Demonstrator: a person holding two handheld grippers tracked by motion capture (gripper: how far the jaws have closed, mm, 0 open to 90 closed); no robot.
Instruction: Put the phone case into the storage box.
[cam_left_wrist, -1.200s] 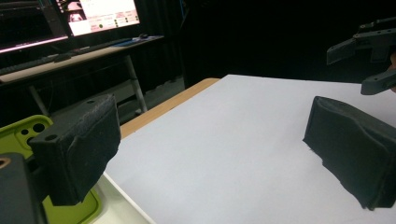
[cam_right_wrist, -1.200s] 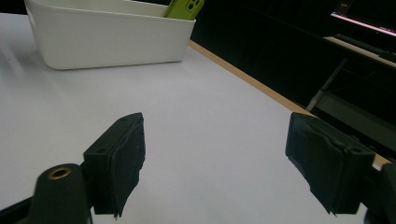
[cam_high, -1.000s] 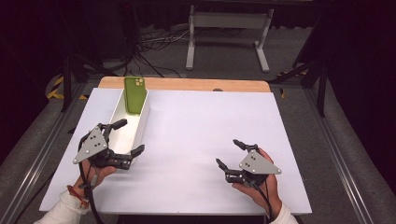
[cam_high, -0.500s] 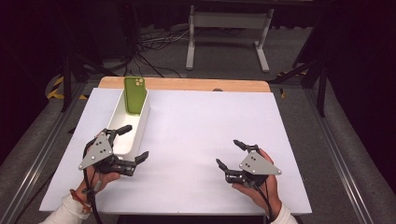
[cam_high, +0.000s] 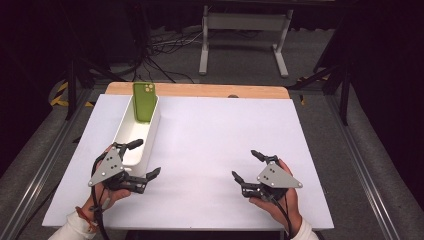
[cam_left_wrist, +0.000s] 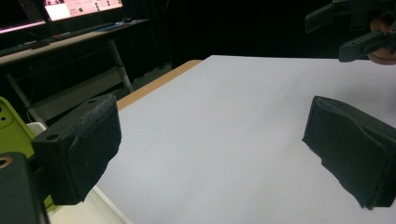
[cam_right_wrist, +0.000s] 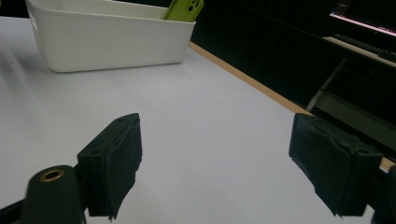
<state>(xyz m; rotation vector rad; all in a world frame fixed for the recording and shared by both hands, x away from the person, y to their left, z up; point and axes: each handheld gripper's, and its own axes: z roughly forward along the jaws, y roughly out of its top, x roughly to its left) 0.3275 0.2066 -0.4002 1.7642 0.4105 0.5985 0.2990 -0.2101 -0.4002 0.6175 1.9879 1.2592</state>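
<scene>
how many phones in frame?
1. A green phone stands upright against the far end of the white bin, at the table's left side. The bin's near end is partly behind the left gripper, so another could be hidden.

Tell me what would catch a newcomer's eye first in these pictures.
The green phone stands out, propped upright at the far end of the white bin on the table's left side. Next come the two open grippers, the left gripper beside the bin's near end and the right gripper over bare white table.

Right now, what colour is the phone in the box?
Green; the phone shows best in the high view.
</scene>
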